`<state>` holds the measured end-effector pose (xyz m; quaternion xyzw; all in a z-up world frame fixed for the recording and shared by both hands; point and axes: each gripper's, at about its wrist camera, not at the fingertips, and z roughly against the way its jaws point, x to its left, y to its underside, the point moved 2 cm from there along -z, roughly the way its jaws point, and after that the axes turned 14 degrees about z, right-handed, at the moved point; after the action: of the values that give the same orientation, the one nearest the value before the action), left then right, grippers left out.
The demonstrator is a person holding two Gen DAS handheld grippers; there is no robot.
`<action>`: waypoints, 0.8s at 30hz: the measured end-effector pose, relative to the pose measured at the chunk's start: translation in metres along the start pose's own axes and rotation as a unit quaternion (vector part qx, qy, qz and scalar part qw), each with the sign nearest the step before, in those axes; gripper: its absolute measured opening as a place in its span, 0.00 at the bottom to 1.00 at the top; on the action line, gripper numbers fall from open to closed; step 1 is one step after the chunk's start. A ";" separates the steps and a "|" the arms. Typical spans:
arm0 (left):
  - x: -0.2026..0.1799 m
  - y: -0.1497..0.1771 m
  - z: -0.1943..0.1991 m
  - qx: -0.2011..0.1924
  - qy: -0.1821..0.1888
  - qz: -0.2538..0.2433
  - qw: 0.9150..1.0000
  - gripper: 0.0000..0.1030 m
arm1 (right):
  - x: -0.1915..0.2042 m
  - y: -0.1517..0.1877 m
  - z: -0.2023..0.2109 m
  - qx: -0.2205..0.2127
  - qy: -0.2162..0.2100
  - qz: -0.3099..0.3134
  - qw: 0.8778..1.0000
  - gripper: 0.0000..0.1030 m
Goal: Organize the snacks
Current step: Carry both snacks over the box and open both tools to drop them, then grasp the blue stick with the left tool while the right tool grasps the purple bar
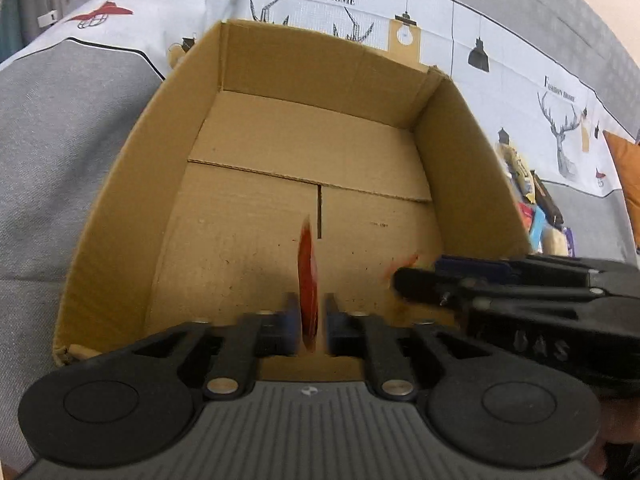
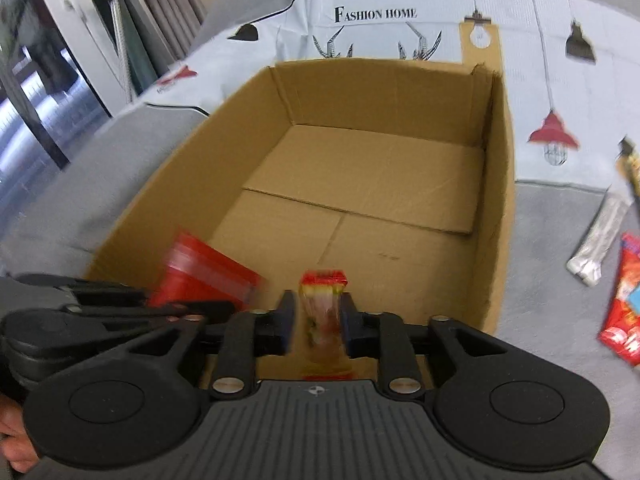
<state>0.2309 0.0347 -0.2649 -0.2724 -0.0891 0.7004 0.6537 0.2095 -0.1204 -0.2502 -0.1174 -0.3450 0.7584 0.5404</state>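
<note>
An open cardboard box (image 1: 120, 208) (image 2: 500, 208) with a bare floor lies in front of both grippers. My left gripper (image 1: 310, 320) is shut on a flat red snack packet (image 1: 307, 280), seen edge-on, over the box's near end. My right gripper (image 2: 316, 316) is shut on a red and yellow snack packet (image 2: 324, 300), also over the near end. In the left wrist view the right gripper (image 1: 408, 280) reaches in from the right. In the right wrist view the left gripper (image 2: 224, 308) holds the red packet (image 2: 200, 276) at the left.
The box lies on a grey surface with a white printed cloth (image 1: 440, 16) behind it. Loose snacks lie right of the box: a silver packet (image 2: 596, 240), a red packet (image 2: 624, 296) and a pile of several packets (image 1: 536, 208).
</note>
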 end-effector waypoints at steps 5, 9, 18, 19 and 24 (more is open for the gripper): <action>-0.015 0.002 0.031 -0.034 0.003 -0.005 0.999 0.73 | -0.008 0.001 0.033 -0.031 0.013 -0.010 0.999 0.70; -0.047 0.014 0.053 -0.075 0.018 -0.016 0.997 0.94 | -0.029 0.020 0.080 -0.077 0.033 -0.035 0.996 0.94; -0.161 0.054 0.049 -0.070 0.109 -0.070 0.989 1.00 | -0.103 0.103 0.184 -0.137 0.157 -0.083 0.975 0.99; -0.171 0.056 0.042 -0.058 0.113 -0.071 0.989 1.00 | -0.114 0.112 0.190 -0.140 0.166 -0.098 0.971 0.99; -0.220 0.061 0.000 -0.042 0.131 -0.092 0.986 1.00 | -0.168 0.153 0.190 -0.158 0.199 -0.137 0.957 0.99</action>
<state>0.1775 -0.1849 -0.2363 -0.3792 -0.0568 0.5912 0.7096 0.0572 -0.3744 -0.2432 -0.3015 -0.3582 0.5742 0.6717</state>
